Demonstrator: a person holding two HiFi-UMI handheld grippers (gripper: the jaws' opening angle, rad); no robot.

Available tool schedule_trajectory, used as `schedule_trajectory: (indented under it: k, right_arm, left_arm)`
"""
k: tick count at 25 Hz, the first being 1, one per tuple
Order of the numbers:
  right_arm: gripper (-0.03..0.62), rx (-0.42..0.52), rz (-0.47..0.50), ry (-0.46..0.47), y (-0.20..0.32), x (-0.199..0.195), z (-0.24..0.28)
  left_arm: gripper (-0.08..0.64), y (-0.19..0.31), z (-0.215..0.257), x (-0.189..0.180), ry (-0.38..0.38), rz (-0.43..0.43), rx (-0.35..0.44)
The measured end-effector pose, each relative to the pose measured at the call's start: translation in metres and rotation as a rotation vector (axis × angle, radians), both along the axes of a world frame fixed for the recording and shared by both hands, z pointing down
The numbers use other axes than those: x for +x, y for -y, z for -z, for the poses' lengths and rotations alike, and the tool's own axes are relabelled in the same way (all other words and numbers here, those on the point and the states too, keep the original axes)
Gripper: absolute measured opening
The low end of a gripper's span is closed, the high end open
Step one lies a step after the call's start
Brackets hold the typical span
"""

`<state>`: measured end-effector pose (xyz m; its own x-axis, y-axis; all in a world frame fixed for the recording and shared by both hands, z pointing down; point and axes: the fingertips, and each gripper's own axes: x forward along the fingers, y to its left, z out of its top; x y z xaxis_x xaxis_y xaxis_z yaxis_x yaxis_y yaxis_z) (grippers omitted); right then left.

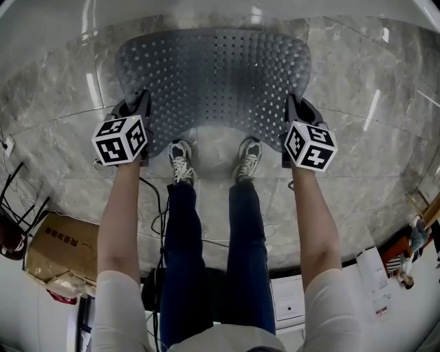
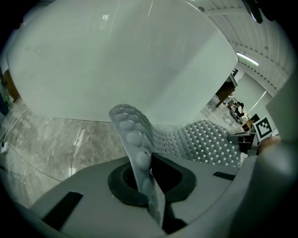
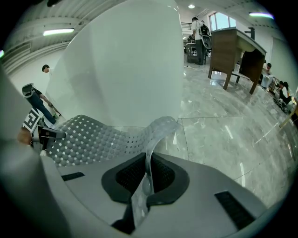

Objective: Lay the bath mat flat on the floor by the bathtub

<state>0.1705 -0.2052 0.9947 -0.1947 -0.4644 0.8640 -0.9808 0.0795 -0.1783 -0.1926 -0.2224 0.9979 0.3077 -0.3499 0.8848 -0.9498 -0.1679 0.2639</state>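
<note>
A grey translucent bath mat [image 1: 214, 72] with rows of small holes and bumps hangs spread between my two grippers, over the marble floor in front of the white bathtub [image 1: 220, 8]. My left gripper [image 1: 141, 117] is shut on the mat's near left corner [image 2: 139, 158]. My right gripper [image 1: 294, 118] is shut on the near right corner [image 3: 148, 162]. The mat's far edge lies near the tub's base, and its near edge curves up toward the jaws. In both gripper views the mat [image 2: 205, 142] sags sideways toward the other gripper.
The person's two feet in grey sneakers [image 1: 181, 159] stand just behind the mat's near edge. The tub wall [image 2: 116, 60] fills the space ahead. A cardboard box [image 1: 58, 251] and cables lie at lower left. A wooden desk [image 3: 235, 51] and people stand far off to the right.
</note>
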Motion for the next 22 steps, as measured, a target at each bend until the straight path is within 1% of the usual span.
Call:
schedule_trajectory:
  k: [6, 10, 22]
  right_arm:
    - [0.040, -0.025, 0.034, -0.032, -0.005, 0.000, -0.024]
    - [0.041, -0.037, 0.045, -0.050, -0.007, 0.002, -0.036]
    - [0.041, -0.091, 0.077, -0.124, -0.014, 0.021, -0.073]
  left_arm:
    - [0.046, 0.003, -0.023, -0.006, 0.010, -0.012, -0.005]
    - [0.046, 0.005, -0.036, -0.005, 0.027, -0.038, -0.013]
    - [0.048, 0.001, -0.077, -0.025, 0.133, -0.091, -0.072]
